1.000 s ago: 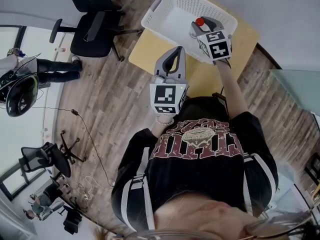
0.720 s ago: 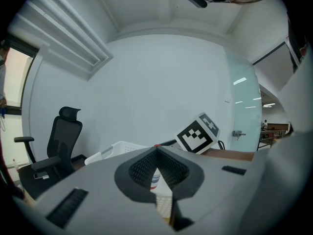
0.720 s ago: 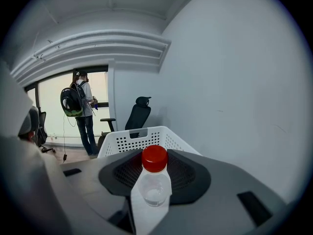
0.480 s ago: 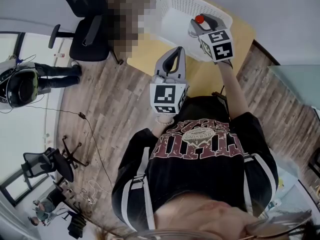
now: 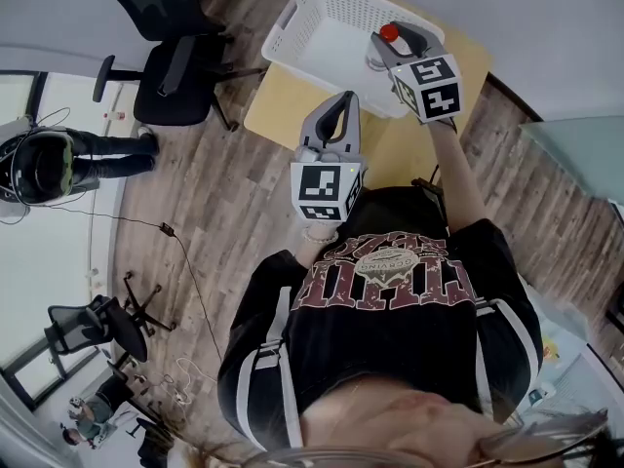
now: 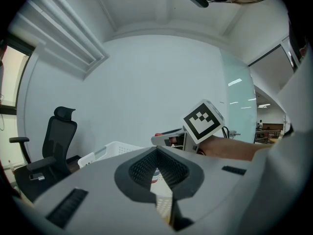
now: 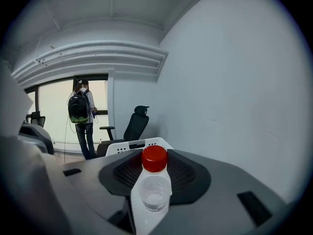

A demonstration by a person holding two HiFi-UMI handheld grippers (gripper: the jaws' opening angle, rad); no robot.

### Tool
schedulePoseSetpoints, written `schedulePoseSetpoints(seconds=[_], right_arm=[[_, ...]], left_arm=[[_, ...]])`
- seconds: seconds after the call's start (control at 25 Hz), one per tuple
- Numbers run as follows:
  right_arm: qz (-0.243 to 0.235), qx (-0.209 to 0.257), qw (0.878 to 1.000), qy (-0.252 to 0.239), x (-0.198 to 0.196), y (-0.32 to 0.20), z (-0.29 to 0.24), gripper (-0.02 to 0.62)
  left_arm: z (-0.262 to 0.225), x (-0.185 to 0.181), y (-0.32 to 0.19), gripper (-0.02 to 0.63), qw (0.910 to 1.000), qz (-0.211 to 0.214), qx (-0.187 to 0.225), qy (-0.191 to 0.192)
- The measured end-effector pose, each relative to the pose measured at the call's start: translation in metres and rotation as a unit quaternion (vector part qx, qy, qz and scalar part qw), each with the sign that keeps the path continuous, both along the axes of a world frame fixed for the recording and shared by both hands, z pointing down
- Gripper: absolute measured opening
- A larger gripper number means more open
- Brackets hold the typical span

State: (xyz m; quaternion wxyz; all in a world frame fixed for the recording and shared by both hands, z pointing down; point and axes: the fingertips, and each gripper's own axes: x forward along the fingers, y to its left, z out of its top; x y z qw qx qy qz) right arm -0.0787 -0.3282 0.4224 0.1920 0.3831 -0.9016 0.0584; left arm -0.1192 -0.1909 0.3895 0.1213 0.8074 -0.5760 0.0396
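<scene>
My right gripper (image 5: 390, 39) is raised over the white perforated basket (image 5: 331, 42) on the yellow table (image 5: 278, 96). It is shut on a clear bottle (image 7: 152, 190) with a red cap (image 7: 154, 158); the bottle stands upright between the jaws in the right gripper view. My left gripper (image 5: 344, 100) hangs nearer my body, above the table's front edge, its jaw tips together and nothing gripped. In the left gripper view its tips (image 6: 157, 151) meet. Through the slit below them shows a small labelled bottle shape. The right gripper's marker cube (image 6: 203, 121) and forearm are up to the right.
A black office chair (image 5: 175, 66) stands on the wood floor left of the table. A person with a backpack (image 7: 80, 116) stands by the window. A cable (image 5: 185, 261) trails over the floor. A pale wall (image 7: 234, 106) rises behind the basket.
My right gripper has risen with the bottle: the basket drops to a rim in its view, and its cube sits higher in the left gripper view. The left gripper barely moved.
</scene>
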Motion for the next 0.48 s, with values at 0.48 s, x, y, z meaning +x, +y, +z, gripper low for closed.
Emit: schedulePoseSetpoints(seconds=[0.48], right_arm=[[0.007, 0.021, 1.0, -0.016, 0.016, 0.01, -0.028, 0.156]], left_arm=[[-0.002, 0.001, 0.005, 0.046, 1.0, 0.001, 0.006, 0.0]])
